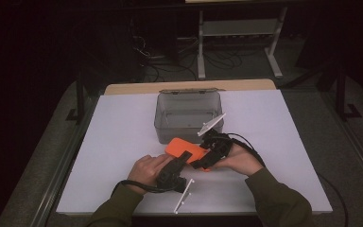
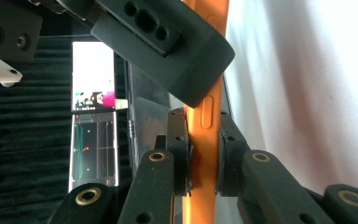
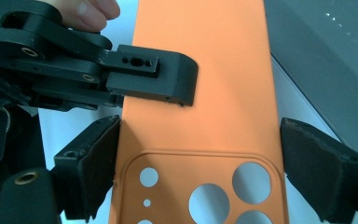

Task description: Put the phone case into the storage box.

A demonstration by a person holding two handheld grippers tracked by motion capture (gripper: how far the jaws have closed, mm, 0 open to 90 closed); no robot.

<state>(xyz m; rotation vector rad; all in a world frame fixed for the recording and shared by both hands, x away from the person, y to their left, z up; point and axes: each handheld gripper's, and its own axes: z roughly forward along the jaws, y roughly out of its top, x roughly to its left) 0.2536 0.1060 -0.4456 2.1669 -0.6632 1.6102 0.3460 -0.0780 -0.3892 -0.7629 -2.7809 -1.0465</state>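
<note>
Orange silicone, a phone case (image 1: 185, 148), is the thing both tools work on, and it sits low over the white surface (image 1: 123, 123), just in front of the clear box (image 1: 187, 117).

Nearest the person, the left hand-held gripper (image 1: 182, 160) is clamped on the case: in the left gripper view its 2 pads pinch the thin orange edge (image 2: 205, 154) from either side, beside a side-button bump. That grip likely serves as an anchor, keeping the case steady while the other tool works.

Next out, the right hand-held gripper (image 1: 207, 158) straddles the camera end of the case (image 3: 200, 121). In the right gripper view, its left pad (image 3: 95, 163) sits against the case's edge while the right pad (image 3: 314, 163) stands just clear of the other edge, so the jaws are spread about the case's width rather than squeezing it. I judge it a loosened hold, perhaps for re-gripping.

Beyond them, the clear box stands empty with its lid hinged back, a likely place for the case.

Whether a phone sits inside the case is hard to tell. The case's lower end is cut off in the right gripper view, and the high view is too dim for detail.
</note>
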